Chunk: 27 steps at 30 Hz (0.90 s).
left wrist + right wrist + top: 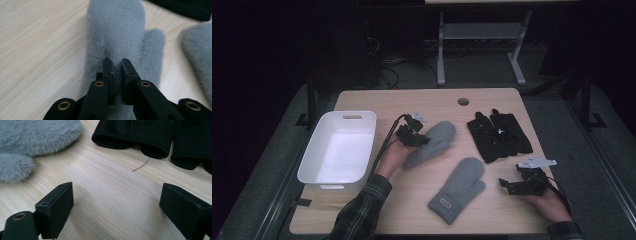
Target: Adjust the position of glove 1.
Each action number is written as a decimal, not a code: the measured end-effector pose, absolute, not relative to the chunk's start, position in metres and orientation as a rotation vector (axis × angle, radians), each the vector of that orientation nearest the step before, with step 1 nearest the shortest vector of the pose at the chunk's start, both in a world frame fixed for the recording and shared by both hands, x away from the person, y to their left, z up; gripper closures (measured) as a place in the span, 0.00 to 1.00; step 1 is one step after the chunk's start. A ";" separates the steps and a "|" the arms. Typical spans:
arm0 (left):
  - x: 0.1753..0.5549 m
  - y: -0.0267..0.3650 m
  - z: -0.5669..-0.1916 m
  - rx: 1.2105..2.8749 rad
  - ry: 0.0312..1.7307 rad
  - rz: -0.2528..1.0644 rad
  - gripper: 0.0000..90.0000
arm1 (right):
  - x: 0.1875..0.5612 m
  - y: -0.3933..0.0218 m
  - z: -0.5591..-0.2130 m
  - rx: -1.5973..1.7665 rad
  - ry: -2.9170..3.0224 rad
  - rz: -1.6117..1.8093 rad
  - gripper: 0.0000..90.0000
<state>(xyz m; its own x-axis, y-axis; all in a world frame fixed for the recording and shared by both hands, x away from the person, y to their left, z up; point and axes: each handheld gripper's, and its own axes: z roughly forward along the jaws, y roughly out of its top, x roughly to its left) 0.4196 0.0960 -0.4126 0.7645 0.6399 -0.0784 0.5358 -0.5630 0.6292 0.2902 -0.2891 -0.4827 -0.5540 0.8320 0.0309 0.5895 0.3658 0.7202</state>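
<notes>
A fluffy grey mitten [436,140] lies mid-table, and my left gripper [422,140] is shut on it near its cuff end. In the left gripper view the jaws [116,62] pinch a fold of the mitten's fur [117,32], with the thumb to the right. A second grey mitten [459,189] lies palm up nearer the front edge, also seen as the mitten [32,135] in the right gripper view. My right gripper [506,184] rests open at the front right, jaws wide [116,195] over bare wood.
A white plastic bin [339,150] stands empty at the left. A pair of black gloves [499,135] lies at the back right, their cuffs [155,135] just beyond my right gripper, with a loose thread [141,165]. A cable hole [463,101] sits near the far edge.
</notes>
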 end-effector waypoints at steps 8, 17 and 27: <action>0.396 0.093 -0.393 2.280 0.844 0.154 0.93 | 0.290 -0.289 -0.483 1.248 2.294 0.998 0.13; 0.372 0.082 -0.380 2.273 0.784 0.077 0.93 | 0.290 -0.289 -0.483 1.248 2.293 0.998 0.13; 0.342 0.055 -0.372 2.316 0.701 0.052 0.93 | 0.290 -0.289 -0.483 1.248 2.293 0.999 0.13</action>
<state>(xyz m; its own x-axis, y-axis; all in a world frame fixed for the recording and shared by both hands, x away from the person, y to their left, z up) 0.3417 0.0549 -0.3718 0.8525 0.4992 -0.1550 0.4708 -0.6045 0.6426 0.2902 -0.2890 -0.4828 -0.5536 0.8322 0.0313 0.5893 0.3649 0.7208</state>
